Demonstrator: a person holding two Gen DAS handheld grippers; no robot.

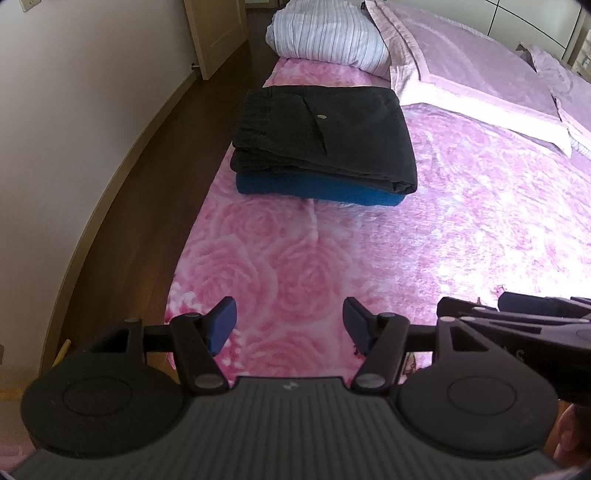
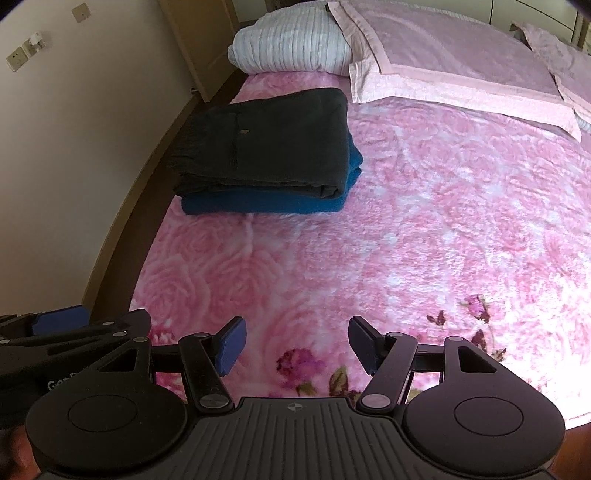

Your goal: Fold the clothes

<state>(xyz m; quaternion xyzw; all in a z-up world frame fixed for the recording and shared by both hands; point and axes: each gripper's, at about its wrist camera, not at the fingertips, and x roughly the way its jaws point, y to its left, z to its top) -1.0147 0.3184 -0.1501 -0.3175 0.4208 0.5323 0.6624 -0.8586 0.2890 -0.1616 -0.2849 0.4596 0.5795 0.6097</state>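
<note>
Folded black trousers [image 1: 325, 136] [image 2: 273, 147] lie on top of a folded blue garment [image 1: 317, 192] [image 2: 266, 205], stacked near the bed's left edge. My left gripper [image 1: 290, 325] hovers open over the pink rose blanket [image 1: 461, 229], well short of the stack, with nothing between its blue pads. My right gripper [image 2: 297, 345] is also open and empty, above the same blanket [image 2: 424, 236]. The two grippers are side by side: the right one shows at the left wrist view's right edge, and the left one at the right wrist view's left edge.
A striped white pillow [image 1: 328, 33] [image 2: 291, 44] and a pink bordered pillow [image 1: 476, 70] [image 2: 454, 62] lie at the head of the bed. Left of the bed runs a strip of dark wood floor [image 1: 147, 155], a cream wall [image 2: 74, 110] and a door [image 1: 218, 33].
</note>
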